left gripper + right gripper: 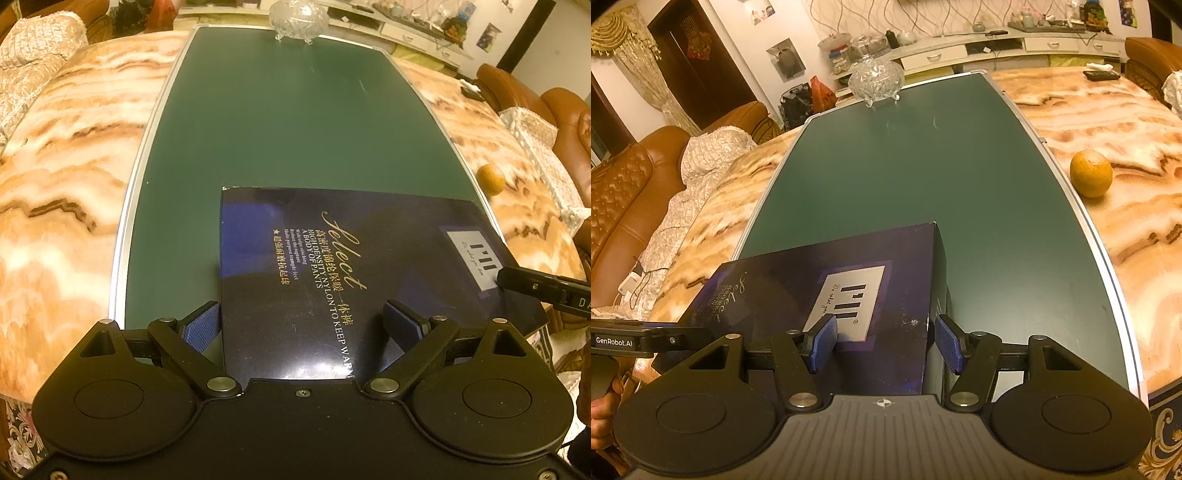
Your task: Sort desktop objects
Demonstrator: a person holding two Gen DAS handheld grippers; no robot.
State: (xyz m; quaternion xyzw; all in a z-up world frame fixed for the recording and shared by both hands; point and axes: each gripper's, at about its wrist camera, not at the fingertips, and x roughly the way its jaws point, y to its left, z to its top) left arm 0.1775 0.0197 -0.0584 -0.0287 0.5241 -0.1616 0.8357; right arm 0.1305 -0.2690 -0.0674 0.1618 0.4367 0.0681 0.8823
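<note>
- The dark blue box lies flat at the near end of the green mat on my desk, one corner jutting past the mat's right edge.
- I judge it light, stiff cardboard with a glossy lid that could slip; it is wide, so the edges and corners are the places to take hold.
- My left gripper stands wide open over the box's near left part: the left blue pad sits just off the box's side, the other above the lid, neither pressing that I can see.
- My right gripper is partly open astride the box's right edge, one pad over the silver label, the other beside the side wall; whether they touch I cannot tell.
- Farther out, an orange rests on the marble just beside the mat, and a glass bowl stands at the far end.
</note>
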